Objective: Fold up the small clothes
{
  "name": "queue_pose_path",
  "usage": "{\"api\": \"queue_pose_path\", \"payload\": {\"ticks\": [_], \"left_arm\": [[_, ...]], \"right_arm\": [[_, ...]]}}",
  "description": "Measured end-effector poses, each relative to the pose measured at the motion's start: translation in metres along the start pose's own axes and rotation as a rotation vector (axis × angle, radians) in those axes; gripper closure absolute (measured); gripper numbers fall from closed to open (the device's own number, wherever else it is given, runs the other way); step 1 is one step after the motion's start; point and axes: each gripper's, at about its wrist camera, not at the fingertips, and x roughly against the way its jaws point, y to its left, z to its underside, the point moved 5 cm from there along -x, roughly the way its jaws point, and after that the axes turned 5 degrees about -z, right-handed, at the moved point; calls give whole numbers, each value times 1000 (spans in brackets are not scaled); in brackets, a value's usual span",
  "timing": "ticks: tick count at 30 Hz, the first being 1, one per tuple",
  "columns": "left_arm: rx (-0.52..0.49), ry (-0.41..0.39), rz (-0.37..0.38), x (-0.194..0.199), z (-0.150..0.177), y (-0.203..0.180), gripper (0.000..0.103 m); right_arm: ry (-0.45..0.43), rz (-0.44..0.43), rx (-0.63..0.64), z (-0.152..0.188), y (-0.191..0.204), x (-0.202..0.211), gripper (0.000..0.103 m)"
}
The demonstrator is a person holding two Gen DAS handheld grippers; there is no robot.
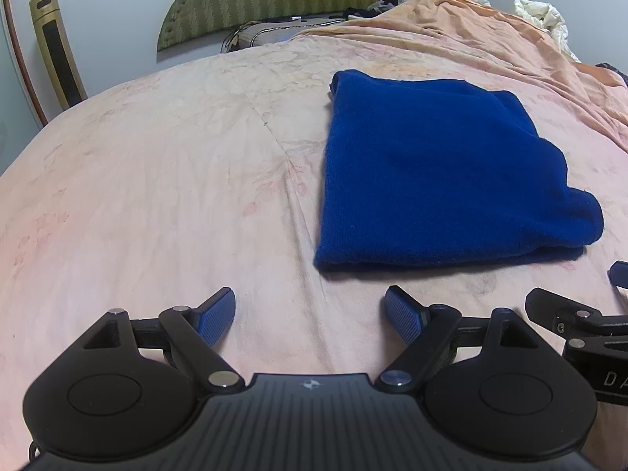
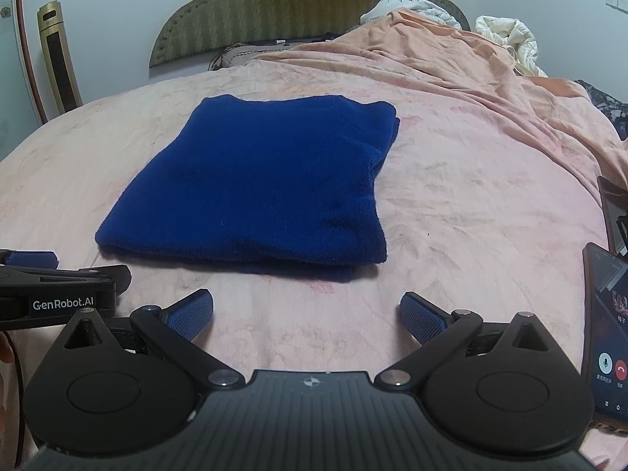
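Note:
A dark blue knit garment (image 1: 431, 172) lies folded into a flat rectangle on the pink bedspread (image 1: 157, 180). In the left wrist view it is ahead and to the right. In the right wrist view the garment (image 2: 267, 184) is ahead and slightly left. My left gripper (image 1: 310, 314) is open and empty, just short of the garment's near edge. My right gripper (image 2: 306, 314) is open and empty, also just short of the near edge. Each gripper shows at the side of the other's view: the right one (image 1: 581, 314) and the left one (image 2: 59, 290).
A phone (image 2: 606, 337) with a lit call screen lies on the bed at the right. A rumpled orange blanket (image 2: 451, 62) and white bedding (image 2: 506, 35) are heaped at the far right. A green headboard (image 2: 298, 4) and a gold tower unit (image 2: 59, 59) stand at the back.

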Motion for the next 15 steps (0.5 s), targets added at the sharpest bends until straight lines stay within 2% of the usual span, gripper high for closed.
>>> {"api": "queue_pose_path", "payload": {"ticks": [15], "left_arm": [[-3,11,0,0,1,-1,19]], "right_arm": [[-2,-7,1,0,3,1,1]]}}
